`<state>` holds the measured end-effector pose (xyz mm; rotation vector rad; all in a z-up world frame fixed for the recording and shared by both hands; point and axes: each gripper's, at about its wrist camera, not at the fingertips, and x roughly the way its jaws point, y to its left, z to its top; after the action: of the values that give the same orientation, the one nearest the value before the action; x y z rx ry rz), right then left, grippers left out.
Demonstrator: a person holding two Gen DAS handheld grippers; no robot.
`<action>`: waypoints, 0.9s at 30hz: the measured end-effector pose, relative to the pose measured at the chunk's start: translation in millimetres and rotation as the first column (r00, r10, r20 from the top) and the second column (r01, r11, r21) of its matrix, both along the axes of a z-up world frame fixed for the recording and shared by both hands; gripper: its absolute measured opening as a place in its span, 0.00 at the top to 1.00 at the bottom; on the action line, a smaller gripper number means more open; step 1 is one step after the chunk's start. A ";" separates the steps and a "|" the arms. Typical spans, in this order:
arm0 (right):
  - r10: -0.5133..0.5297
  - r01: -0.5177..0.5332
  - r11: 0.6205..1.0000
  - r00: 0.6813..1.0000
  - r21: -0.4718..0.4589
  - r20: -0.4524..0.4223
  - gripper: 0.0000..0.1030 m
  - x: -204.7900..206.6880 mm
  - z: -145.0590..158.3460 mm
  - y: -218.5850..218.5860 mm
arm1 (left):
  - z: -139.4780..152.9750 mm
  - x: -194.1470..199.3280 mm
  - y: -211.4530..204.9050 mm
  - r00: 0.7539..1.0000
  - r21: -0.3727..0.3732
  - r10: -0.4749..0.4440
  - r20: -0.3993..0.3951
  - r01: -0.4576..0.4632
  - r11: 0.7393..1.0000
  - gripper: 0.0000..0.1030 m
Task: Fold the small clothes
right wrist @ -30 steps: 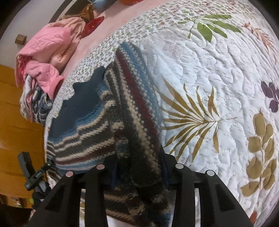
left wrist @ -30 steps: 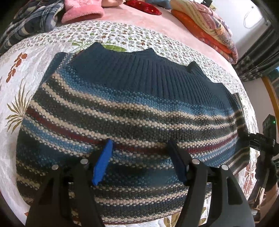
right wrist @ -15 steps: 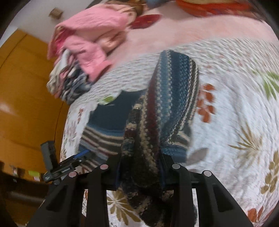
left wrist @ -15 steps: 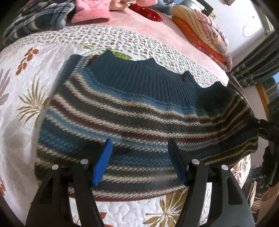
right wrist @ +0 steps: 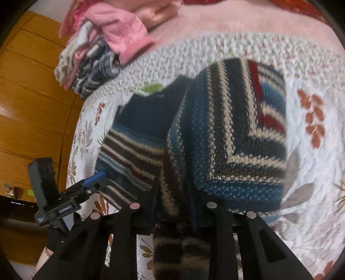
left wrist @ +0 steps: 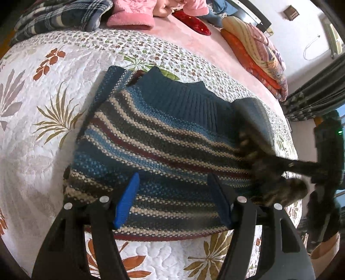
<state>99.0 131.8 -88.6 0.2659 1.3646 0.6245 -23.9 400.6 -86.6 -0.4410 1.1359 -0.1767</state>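
A small knitted sweater (left wrist: pixel 163 137) with blue, cream, dark and red stripes lies flat on the floral quilt (left wrist: pixel 43 90), its dark ribbed collar at the far side. My left gripper (left wrist: pixel 173 200) hovers open over the hem, blue pads wide apart and holding nothing. My right gripper (right wrist: pixel 174 206) is shut on the sweater's sleeve (right wrist: pixel 172 185), which is drawn across the body (right wrist: pixel 237 140). In the left wrist view the right gripper (left wrist: pixel 301 165) and the lifted sleeve (left wrist: pixel 254 120) appear blurred at the right. The left gripper (right wrist: pixel 92 183) shows at the sweater's left edge in the right wrist view.
A pile of pink and plaid clothes (left wrist: pixel 64 15) lies at the far end of the bed, with a red cushion (left wrist: pixel 192 19) and folded orange blankets (left wrist: pixel 254 49) beside it. A wooden wardrobe (right wrist: pixel 32 86) stands past the bed's edge. Dark curtains (left wrist: pixel 312 97) hang at the right.
The right gripper has carried the sleeve up and over onto the sweater's body. The left gripper has drawn back from the sweater, staying open.
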 end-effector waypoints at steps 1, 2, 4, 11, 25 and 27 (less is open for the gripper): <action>-0.002 0.002 1.000 1.000 0.001 -0.013 0.76 -0.6 -6.9 2.6 | 0.0 0.0 0.0 1.000 -0.005 0.000 -0.001 0.000 1.000 0.37; -0.008 0.008 1.000 1.000 0.002 -0.024 0.76 -0.8 -11.9 4.0 | -0.1 -0.3 0.2 1.000 -0.013 0.000 -0.002 0.000 1.000 0.37; -0.021 0.022 0.999 0.999 0.023 -0.044 0.75 -1.2 -18.9 3.8 | 0.6 -0.3 -0.3 1.000 -0.029 0.001 -0.002 -0.001 1.000 0.37; -0.056 0.074 0.980 0.993 0.183 -0.102 0.54 1.1 -12.7 -16.8 | 9.3 4.4 -14.9 1.000 -0.143 -0.008 -0.004 0.007 0.990 0.36; -0.221 0.222 0.962 0.975 0.161 -0.025 0.46 -28.2 3.0 -135.2 | -2.7 37.9 -95.0 0.993 -0.340 -0.096 -0.076 0.064 0.938 0.32; -0.242 0.245 0.957 0.969 0.158 -0.039 0.46 -36.2 -9.6 -150.1 | -11.6 41.0 -100.7 0.991 -0.349 -0.091 -0.097 0.051 0.936 0.32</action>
<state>62.8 -18.3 -98.2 0.5640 1.2763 0.5266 17.0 299.8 -98.2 -0.7305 1.2360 -0.4246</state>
